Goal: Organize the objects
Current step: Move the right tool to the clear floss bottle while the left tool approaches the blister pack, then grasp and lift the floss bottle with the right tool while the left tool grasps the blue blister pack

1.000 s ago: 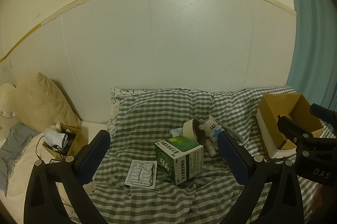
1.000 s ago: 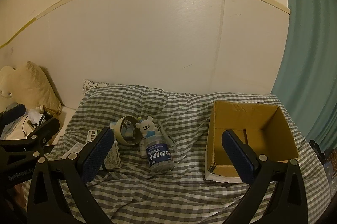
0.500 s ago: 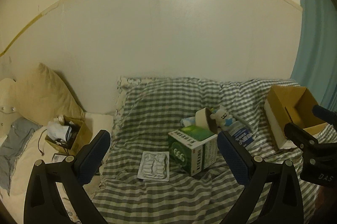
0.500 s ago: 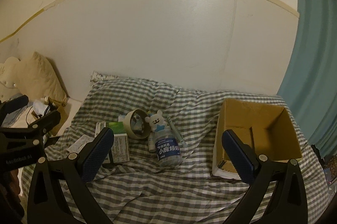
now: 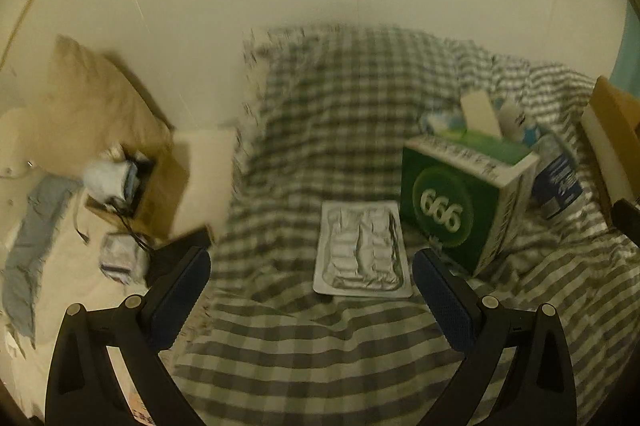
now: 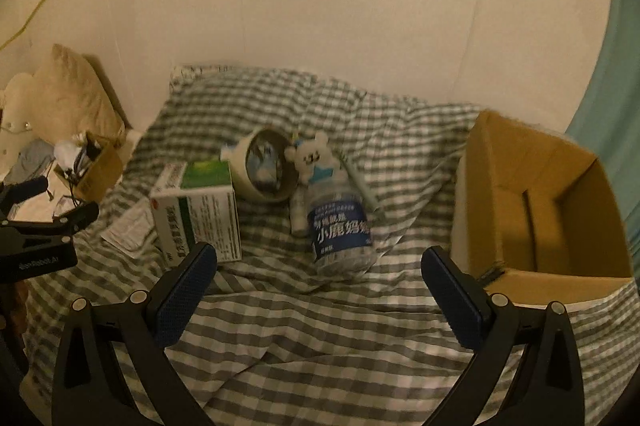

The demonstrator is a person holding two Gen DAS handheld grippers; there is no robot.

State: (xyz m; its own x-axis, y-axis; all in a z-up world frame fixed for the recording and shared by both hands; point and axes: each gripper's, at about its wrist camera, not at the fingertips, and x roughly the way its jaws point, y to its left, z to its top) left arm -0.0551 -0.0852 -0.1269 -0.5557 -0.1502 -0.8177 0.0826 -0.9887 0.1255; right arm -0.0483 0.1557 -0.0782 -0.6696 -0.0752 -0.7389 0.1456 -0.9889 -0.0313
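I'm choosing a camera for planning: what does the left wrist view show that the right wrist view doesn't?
Only the left wrist view shows the foil blister pack face-up and whole. Only the right wrist view shows inside the cardboard box and the whole tape roll. Both show the green medicine box, the water bottle and open claws.

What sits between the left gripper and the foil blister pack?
Nothing visible. The left gripper is open with the blister pack lying flat on the checked blanket just ahead, between the fingers' line. The green box stands close beside the pack's right edge and could crowd the right finger.
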